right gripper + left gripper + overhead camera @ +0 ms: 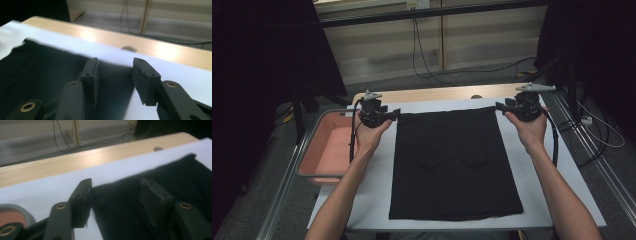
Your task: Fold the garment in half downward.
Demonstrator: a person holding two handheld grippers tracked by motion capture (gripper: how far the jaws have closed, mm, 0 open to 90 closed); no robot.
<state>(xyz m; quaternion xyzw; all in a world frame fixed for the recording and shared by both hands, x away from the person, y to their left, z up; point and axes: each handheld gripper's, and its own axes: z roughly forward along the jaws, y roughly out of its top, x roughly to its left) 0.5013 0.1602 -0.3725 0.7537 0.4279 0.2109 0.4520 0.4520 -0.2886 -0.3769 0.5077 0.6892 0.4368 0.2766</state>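
From above, the tips of the left claw [395, 114] and the right claw [500, 106] were too dark against the black cloth [454, 165] to judge. The views riding on them settled it: the left claw [115, 192] stood released, its pads apart over the cloth's far corner [140, 220], and the right claw [115, 75] was likewise released over the opposite corner [45, 72], pinching nothing. The cloth lay flat on the white sheet [372, 195] covering the surface [437, 93]. The pink tray [324, 150] at the left was partly cut off by the forearm.
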